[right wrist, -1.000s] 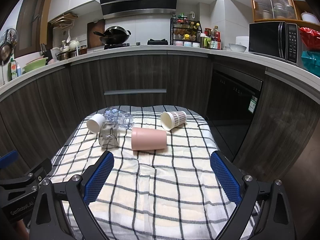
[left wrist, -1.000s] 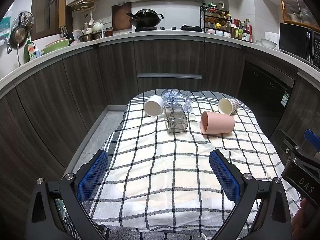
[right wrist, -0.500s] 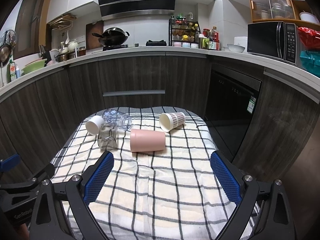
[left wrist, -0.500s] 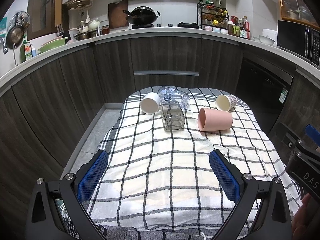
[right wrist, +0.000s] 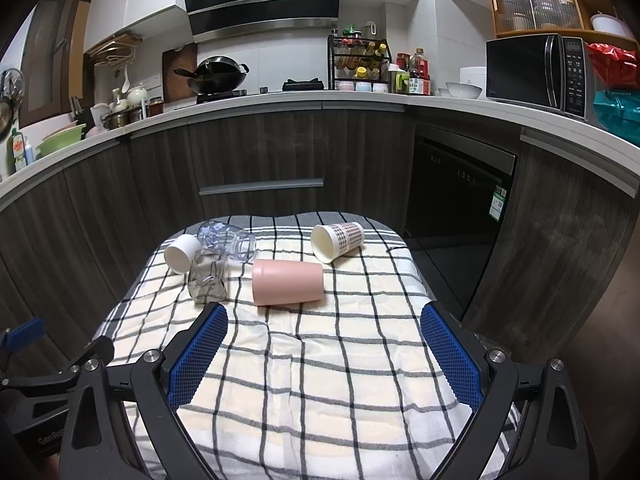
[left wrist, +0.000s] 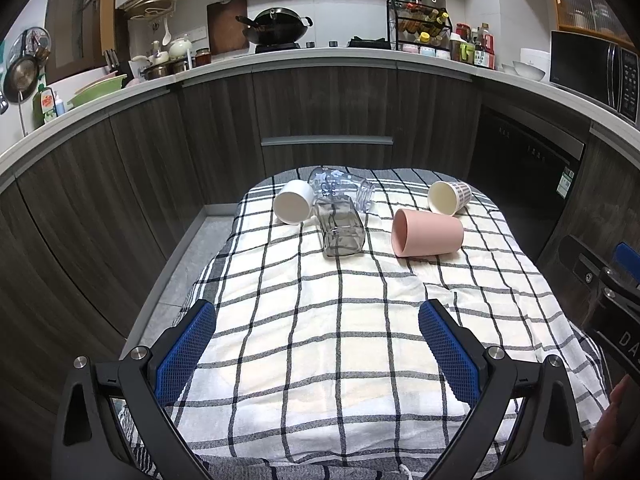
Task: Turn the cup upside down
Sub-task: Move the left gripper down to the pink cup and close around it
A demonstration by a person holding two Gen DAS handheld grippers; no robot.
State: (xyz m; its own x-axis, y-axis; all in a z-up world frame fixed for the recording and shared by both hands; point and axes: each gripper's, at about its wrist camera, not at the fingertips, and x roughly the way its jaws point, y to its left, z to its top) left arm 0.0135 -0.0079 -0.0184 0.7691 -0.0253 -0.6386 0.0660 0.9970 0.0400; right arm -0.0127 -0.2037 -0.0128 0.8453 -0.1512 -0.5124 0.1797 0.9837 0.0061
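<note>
Pink cup (left wrist: pixel 427 233) is lying on its side mid-tabletop on the checked cloth (left wrist: pixel 340 320), mouth facing left, with a grey glass (left wrist: pixel 340 232) beside it. Left gripper (left wrist: pixel 316 344) and right gripper (right wrist: pixel 322 354) both hover near the cloth's front edge, fingers spread wide, holding nothing.

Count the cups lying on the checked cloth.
5, all tipped over: white cup far left, clear cup behind, grey glass centre, pink cup right, checked paper cup far right.

"DA" on right gripper (left wrist: pixel 616 312)
</note>
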